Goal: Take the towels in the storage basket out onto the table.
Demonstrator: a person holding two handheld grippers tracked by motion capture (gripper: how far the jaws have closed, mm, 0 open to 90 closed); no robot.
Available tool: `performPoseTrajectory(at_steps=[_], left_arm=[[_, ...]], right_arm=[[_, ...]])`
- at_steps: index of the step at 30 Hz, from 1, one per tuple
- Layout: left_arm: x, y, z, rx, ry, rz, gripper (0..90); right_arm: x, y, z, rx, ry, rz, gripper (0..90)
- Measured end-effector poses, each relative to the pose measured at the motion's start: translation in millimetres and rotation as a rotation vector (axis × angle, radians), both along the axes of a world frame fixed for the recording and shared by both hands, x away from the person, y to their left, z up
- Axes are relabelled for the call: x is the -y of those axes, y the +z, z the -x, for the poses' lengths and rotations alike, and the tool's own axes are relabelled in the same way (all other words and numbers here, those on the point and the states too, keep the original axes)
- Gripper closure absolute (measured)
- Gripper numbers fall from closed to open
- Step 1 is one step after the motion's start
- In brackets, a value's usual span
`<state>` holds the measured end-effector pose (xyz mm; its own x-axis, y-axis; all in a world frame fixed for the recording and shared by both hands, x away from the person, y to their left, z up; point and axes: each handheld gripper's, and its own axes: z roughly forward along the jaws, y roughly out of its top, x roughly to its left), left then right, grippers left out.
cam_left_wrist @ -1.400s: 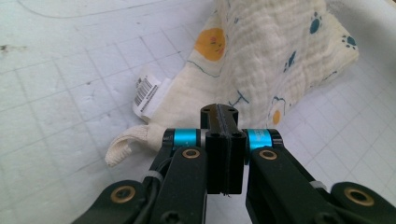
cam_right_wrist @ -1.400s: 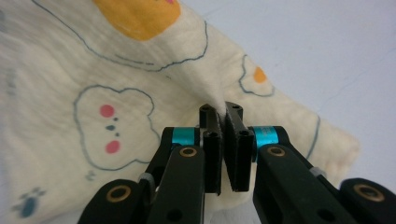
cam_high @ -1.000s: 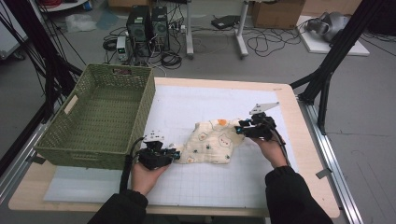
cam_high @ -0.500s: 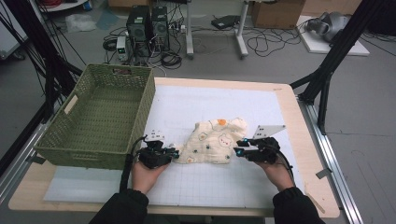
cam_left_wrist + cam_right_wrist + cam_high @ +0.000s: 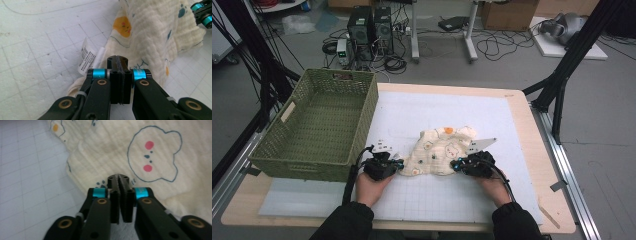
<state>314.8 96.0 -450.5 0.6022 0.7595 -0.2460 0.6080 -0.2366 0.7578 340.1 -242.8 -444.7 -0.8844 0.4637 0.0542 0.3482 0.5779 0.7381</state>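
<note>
From above, a small cream garment [image 5: 439,150] printed with bears lies crumpled on the white gridded mat [image 5: 512,125], a little toward six o'clock of the mat's middle, with the green woven basket [image 5: 319,127] standing off at its nine o'clock. The left gripper [image 5: 398,166] meets the cloth's near corner at about eight o'clock, and the right gripper [image 5: 455,165] meets the hem at about five o'clock. Both have just been closing, the person's hands low on the mat behind them. In the left gripper view the left gripper [image 5: 117,60] has its jaws pressed together, a thin line of cloth edge caught between the pads, and the white care label [image 5: 87,59] sticks out at ten o'clock from the tips. In the right gripper view the right gripper [image 5: 118,178] is likewise pinched tight on the hem, with a printed bear face [image 5: 155,157] at one o'clock beyond the tips. The fabric looks like thin crinkled muslin: light, limp and not slippery, so I'd expect it to sag and unfold under its own weight once lifted. Hems and corners, where the layers are doubled, seem the safest places to grip.
</note>
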Motion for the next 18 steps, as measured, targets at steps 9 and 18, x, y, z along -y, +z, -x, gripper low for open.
performPoseTrajectory(at_steps=[9,18], left_arm=[[-2.8,9.0,7.2,0.010,-0.012,0.035,89.4],[-3.2,19.0,21.9,0.021,-0.047,0.063,89.4]], right_arm=[[17.6,18.3,13.9,0.017,0.020,-0.047,89.5],[39.8,46.8,41.9,0.031,0.075,-0.073,89.4]])
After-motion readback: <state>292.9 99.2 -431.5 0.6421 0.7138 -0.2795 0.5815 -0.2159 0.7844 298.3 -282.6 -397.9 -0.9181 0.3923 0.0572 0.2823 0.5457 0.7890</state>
